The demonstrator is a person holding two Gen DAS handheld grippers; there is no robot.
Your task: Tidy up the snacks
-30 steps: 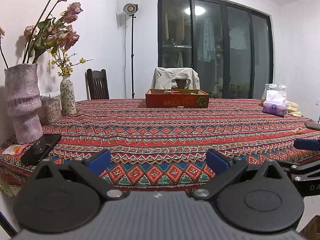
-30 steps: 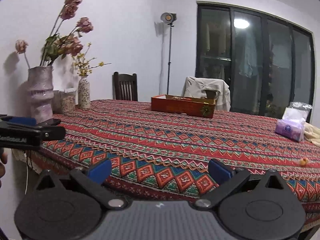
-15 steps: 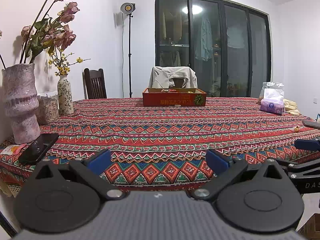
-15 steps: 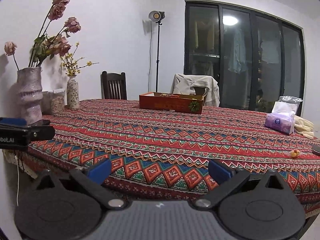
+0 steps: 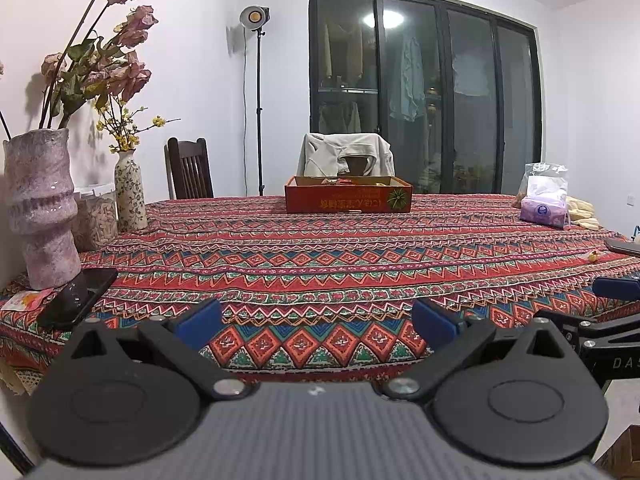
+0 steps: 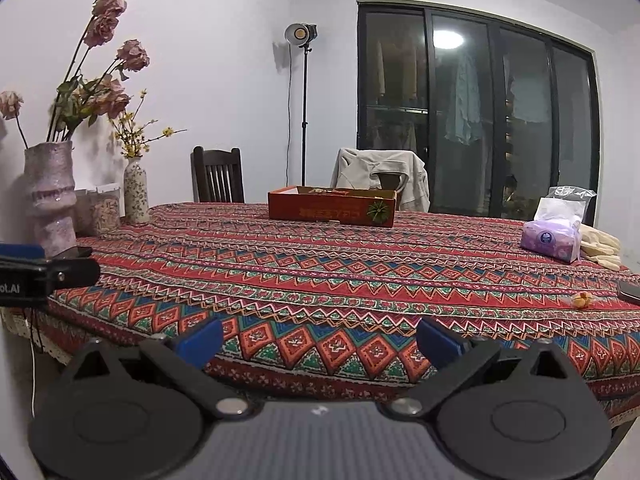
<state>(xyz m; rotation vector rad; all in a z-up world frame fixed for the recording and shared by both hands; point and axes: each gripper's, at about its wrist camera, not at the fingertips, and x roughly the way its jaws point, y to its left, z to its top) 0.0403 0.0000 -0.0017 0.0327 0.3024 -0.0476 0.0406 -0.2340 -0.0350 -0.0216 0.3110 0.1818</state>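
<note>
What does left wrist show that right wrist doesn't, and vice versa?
Left wrist only: the full black phone beside the big pink vase, a pale packet at the table corner, and the right gripper's blue fingertips entering at the right edge.

Right wrist only: the left gripper's blue fingertips at the left edge, and the cream gloves seen in full.

Both: the red snack box, purple tissue pack, small orange snack, patterned tablecloth, and each view's own open, empty jaws.
</note>
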